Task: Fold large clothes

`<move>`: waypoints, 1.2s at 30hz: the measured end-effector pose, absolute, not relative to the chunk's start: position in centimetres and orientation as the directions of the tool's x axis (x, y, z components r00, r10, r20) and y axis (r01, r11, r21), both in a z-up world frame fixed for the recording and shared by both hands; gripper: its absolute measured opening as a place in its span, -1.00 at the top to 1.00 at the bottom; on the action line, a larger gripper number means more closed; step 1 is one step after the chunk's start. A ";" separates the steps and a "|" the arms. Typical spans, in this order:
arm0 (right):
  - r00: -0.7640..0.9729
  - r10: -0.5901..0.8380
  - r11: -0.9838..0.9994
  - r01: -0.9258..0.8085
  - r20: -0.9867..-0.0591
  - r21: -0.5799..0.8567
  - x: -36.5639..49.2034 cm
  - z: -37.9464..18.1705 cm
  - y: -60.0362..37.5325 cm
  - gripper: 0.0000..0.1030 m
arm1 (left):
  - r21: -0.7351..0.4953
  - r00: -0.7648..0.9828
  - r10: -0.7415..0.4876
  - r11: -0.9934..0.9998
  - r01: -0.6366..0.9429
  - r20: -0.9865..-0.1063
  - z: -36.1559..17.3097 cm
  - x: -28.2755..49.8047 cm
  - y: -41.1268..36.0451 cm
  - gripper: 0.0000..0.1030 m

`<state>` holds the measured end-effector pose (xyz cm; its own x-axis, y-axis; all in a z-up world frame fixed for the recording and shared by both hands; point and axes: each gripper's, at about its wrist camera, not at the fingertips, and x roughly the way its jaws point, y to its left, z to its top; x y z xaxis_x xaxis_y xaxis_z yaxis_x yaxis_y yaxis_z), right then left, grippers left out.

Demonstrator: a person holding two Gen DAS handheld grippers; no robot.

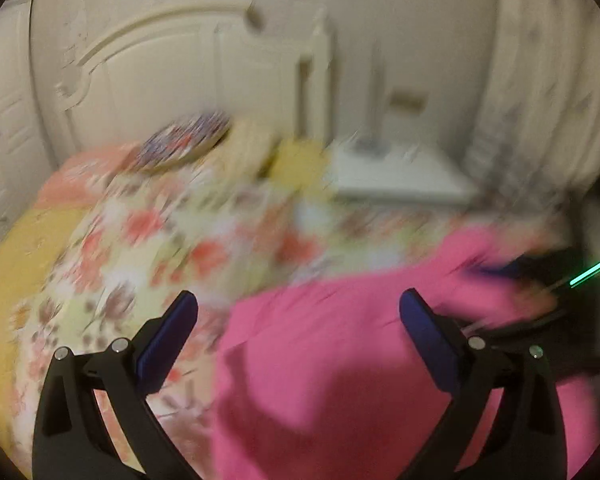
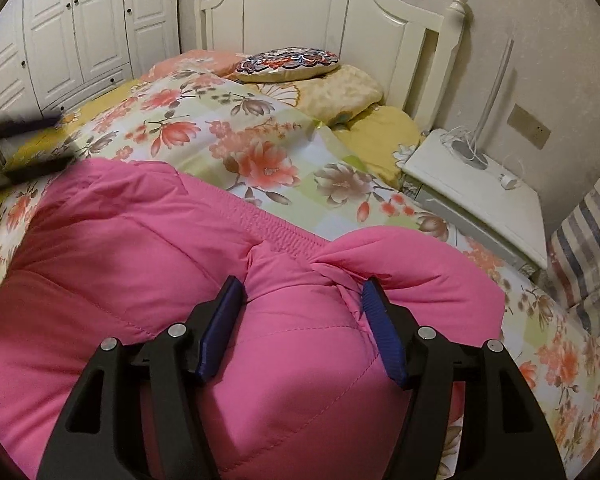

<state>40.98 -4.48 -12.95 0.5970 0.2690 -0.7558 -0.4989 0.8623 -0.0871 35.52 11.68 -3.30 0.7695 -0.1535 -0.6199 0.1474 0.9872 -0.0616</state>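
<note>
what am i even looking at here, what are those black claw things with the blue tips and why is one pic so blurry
Those are two hand-held grippers; a person carries one in each hand, and each has a fisheye camera looking out along its two fingers. So each picture is one gripper's own view.

The blurred picture is from the left gripper. Its jaws stand wide apart with nothing between them.

The sharp picture is from the right gripper. Its blue fingers sit on either side of a puffy fold of the pink quilted jacket, apparently gripping it.

The jacket lies on a bed with a floral quilt. Behind it are a patterned cushion, a white headboard and a white nightstand.
</note>
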 end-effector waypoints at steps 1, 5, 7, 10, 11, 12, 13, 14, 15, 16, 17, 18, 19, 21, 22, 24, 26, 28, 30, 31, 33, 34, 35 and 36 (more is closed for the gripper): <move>0.599 0.275 0.865 -0.496 -0.752 -0.079 40.9 -13.0 -4.6 -0.19 | -0.103 0.770 -0.194 0.981 0.165 -0.607 -2.6 35.4 11.6 -0.96; 0.618 0.300 0.875 -0.482 -0.726 -0.049 40.6 -12.6 -5.5 -0.19 | -0.183 0.655 -0.207 0.977 0.106 -0.726 -6.3 39.3 11.5 -0.96; 0.633 0.307 0.881 -0.472 -0.711 -0.039 40.0 -11.7 -6.4 -0.19 | -0.132 0.551 -0.142 0.990 0.057 -0.822 -10.5 41.2 11.8 -0.96; 0.625 0.359 0.899 -0.431 -0.693 0.077 38.3 -9.0 -9.1 -0.20 | -0.242 0.564 -0.225 0.969 0.046 -0.795 -11.8 40.8 13.8 -0.96; 0.633 0.360 0.904 -0.418 -0.685 0.089 37.4 -8.0 -9.8 -0.20 | -0.205 0.572 -0.204 0.977 0.064 -0.795 -11.8 40.5 13.4 -0.96; 0.656 0.402 0.891 -0.442 -0.638 0.107 35.0 -5.9 -10.3 -0.20 | -0.165 0.582 -0.182 0.983 0.082 -0.792 -11.7 40.2 12.9 -0.96; 0.667 0.433 0.876 -0.471 -0.607 0.109 33.6 -4.8 -10.4 -0.21 | -0.137 0.592 -0.164 0.986 0.090 -0.789 -11.6 40.1 12.5 -0.96; 0.676 0.462 0.858 -0.503 -0.574 0.097 31.8 -3.6 -10.2 -0.27 | -0.136 0.593 -0.162 0.987 0.089 -0.789 -11.6 40.1 12.4 -0.96; 0.692 0.476 0.843 -0.535 -0.542 0.056 29.6 -2.4 -9.5 -0.45 | -0.135 0.593 -0.162 0.987 0.090 -0.789 -11.7 40.2 12.3 -0.96; 0.704 0.475 0.831 -0.556 -0.528 0.006 27.9 -2.0 -8.6 -0.59 | -0.137 0.594 -0.164 0.986 0.090 -0.788 -11.8 40.2 12.3 -0.96; 0.708 0.463 0.815 -0.576 -0.534 -0.057 26.3 -2.3 -7.4 -0.62 | -0.146 0.597 -0.170 0.985 0.089 -0.784 -11.9 40.3 12.4 -0.96; 0.703 0.446 0.802 -0.589 -0.555 -0.102 25.5 -3.1 -6.4 -0.63 | -0.152 0.602 -0.174 0.985 0.088 -0.779 -11.9 40.1 12.5 -0.96; 0.688 0.412 0.781 -0.605 -0.598 -0.157 24.8 -4.8 -5.1 -0.63 | -0.162 0.609 -0.180 0.983 0.086 -0.772 -12.0 39.8 12.6 -0.96; 0.683 0.319 0.745 -0.609 -0.657 -0.272 23.6 -9.8 -3.3 -0.70 | -0.184 0.626 -0.210 0.977 0.107 -0.751 -12.0 39.6 13.1 -0.96; 0.697 0.347 0.753 -0.606 -0.628 -0.256 23.0 -11.1 -3.8 -0.71 | -0.196 0.631 -0.224 0.974 0.115 -0.743 -12.0 39.4 13.2 -0.96; 0.683 0.369 0.765 -0.608 -0.630 -0.211 22.7 -11.8 -5.1 -0.72 | -0.234 0.648 -0.252 0.965 0.116 -0.719 -11.9 38.3 13.1 -0.96; 0.695 0.377 0.760 -0.610 -0.612 -0.225 21.6 -12.7 -6.2 -0.72 | -0.194 0.687 -0.217 0.975 0.111 -0.693 -11.6 36.7 11.9 -0.96; 0.701 0.390 0.757 -0.613 -0.597 -0.225 20.9 -13.6 -7.3 -0.72 | -0.149 0.724 -0.180 0.983 0.107 -0.666 -11.3 35.4 10.7 -0.96; 0.699 0.404 0.759 -0.616 -0.590 -0.210 20.7 -14.4 -8.3 -0.73 | -0.125 0.747 -0.161 0.987 0.104 -0.645 -11.1 34.7 9.8 -0.96; 0.698 0.413 0.760 -0.618 -0.585 -0.200 20.7 -14.6 -8.7 -0.73 | -0.113 0.755 -0.149 0.989 0.100 -0.639 -11.1 34.7 9.4 -0.96; 0.699 0.426 0.764 -0.618 -0.574 -0.186 21.0 -15.0 -8.9 -0.74 | -0.111 0.766 -0.142 0.989 0.093 -0.627 -11.3 34.9 9.3 -0.96; 0.702 0.431 0.767 -0.616 -0.567 -0.179 21.2 -15.1 -8.9 -0.74 | -0.121 0.766 -0.147 0.988 0.091 -0.626 -11.5 35.1 9.5 -0.96; 0.708 0.433 0.770 -0.612 -0.558 -0.180 21.2 -15.2 -8.8 -0.74 | -0.130 0.763 -0.153 0.987 0.091 -0.628 -11.6 35.3 9.8 -0.96; 0.713 0.433 0.772 -0.609 -0.552 -0.181 21.2 -15.2 -8.6 -0.74 | -0.136 0.761 -0.156 0.987 0.090 -0.630 -11.7 35.4 9.9 -0.96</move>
